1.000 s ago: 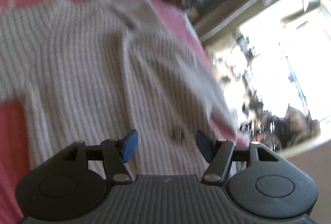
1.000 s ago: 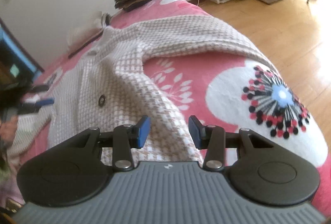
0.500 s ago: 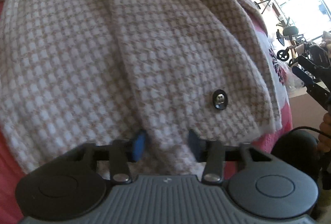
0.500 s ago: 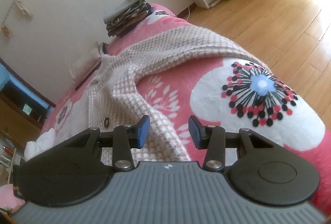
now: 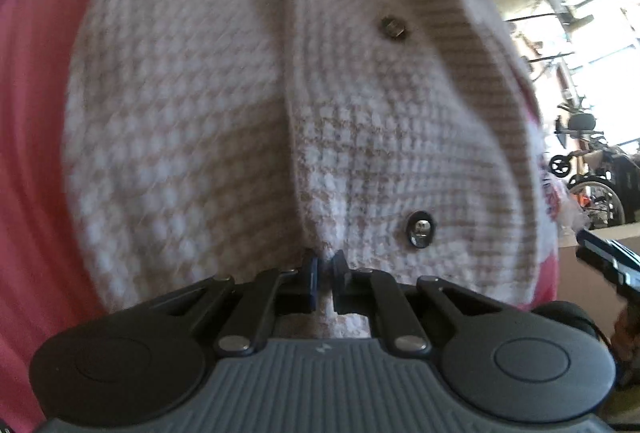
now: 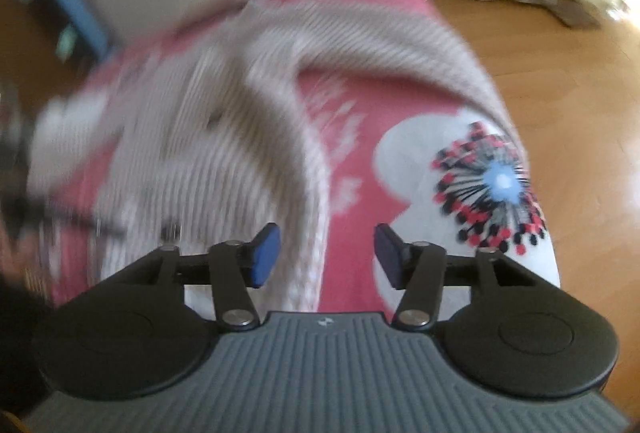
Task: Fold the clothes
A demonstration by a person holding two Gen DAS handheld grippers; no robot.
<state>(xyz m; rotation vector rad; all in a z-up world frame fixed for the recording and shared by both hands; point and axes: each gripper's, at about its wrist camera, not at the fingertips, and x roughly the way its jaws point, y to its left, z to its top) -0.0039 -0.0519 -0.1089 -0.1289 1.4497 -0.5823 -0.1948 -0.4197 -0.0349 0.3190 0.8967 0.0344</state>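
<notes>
Left gripper, pinched shut on the cardigan hem at 6 o'clock on the pink bedspread: your thin bite may slip while right gripper opens empty.

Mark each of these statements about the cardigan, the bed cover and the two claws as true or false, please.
1. The left claw is shut on the cardigan's hem. True.
2. The right claw pinches a sleeve. False: its jaws are opening and its pads press on nothing.
3. The cardigan lies on a pink bed cover with flower prints. True.
4. The cardigan is plain dark blue. False: it is white and beige checked knit.
5. A dark button sits near the left claw. True.
</notes>
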